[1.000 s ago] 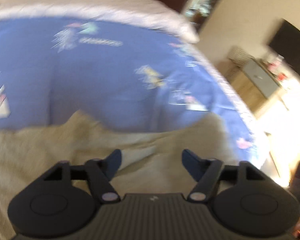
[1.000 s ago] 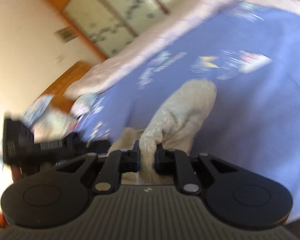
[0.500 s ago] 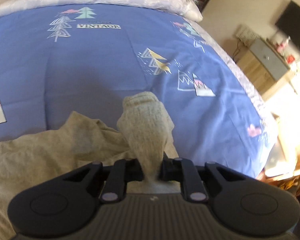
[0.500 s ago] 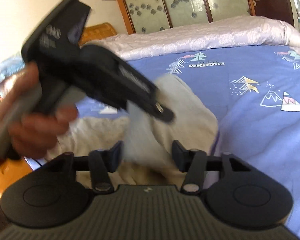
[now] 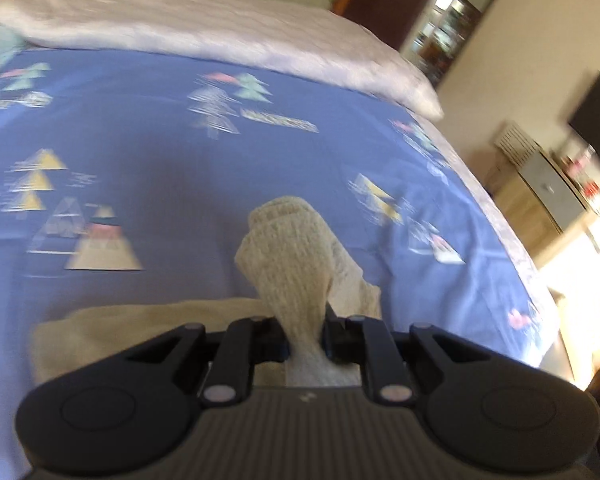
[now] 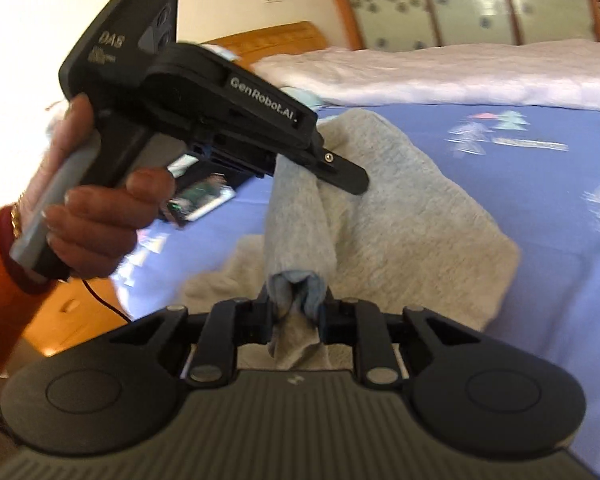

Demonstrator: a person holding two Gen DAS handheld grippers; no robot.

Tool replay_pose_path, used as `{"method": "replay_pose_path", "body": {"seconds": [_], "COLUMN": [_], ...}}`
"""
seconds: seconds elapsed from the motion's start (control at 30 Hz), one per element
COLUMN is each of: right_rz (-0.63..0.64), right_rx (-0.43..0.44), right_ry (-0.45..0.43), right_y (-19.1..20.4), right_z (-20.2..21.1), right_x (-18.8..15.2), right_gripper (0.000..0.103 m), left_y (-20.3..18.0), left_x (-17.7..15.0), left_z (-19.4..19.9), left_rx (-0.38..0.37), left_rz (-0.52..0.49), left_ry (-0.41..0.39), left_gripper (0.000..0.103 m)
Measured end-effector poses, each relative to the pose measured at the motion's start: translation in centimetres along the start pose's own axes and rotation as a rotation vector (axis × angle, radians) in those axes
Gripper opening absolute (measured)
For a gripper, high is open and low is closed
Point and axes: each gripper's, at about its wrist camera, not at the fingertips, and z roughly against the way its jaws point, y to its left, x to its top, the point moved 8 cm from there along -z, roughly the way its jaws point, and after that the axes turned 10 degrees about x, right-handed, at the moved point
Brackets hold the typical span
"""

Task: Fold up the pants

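The beige knit pants (image 5: 292, 248) lie bunched on the blue bed cover (image 5: 180, 168). In the left wrist view my left gripper (image 5: 306, 336) is shut on a raised fold of them, which stands up past the jaws. The right wrist view shows my right gripper (image 6: 296, 312) closing, its pads pressing a rolled fold of the pants (image 6: 400, 216). A hand (image 6: 92, 216) holds the left gripper (image 6: 340, 176) just above and behind that fold, with the cloth hanging from its fingers.
A white quilt (image 5: 180, 20) lies across the far end of the bed. A cabinet (image 5: 548, 192) and a dark screen (image 5: 596, 120) stand by the right wall. A phone (image 6: 198, 200) lies on the cover near a wooden bed frame (image 6: 268, 40).
My left gripper shut on a fold of the pants and lifted it. My right gripper let go, opened, then closed on another fold beside the left gripper.
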Motion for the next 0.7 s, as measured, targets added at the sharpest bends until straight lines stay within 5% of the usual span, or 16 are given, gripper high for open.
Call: {"method": "replay_pose_path", "body": {"seconds": [0.23, 0.37, 0.7], "right_rz": [0.019, 0.037, -0.003], "right_rx": [0.123, 0.139, 0.094], "right_ry": [0.092, 0.161, 0.242], "right_y": [3.9, 5.0, 3.8], "right_z": [-6.4, -9.2, -11.5], "right_x": [1.0, 0.0, -1.6], "right_gripper": [0.023, 0.023, 0.023], "left_y": [8.4, 11.3, 12.2], "left_x": [-1.3, -3.2, -4.8], "left_z": [0.7, -0.8, -3.1], "left_rx": [0.106, 0.207, 0.299], "left_rz": [0.137, 0.136, 0.081], "left_ry": [0.007, 0.038, 0.050], "left_gripper": [0.013, 0.013, 0.014]}}
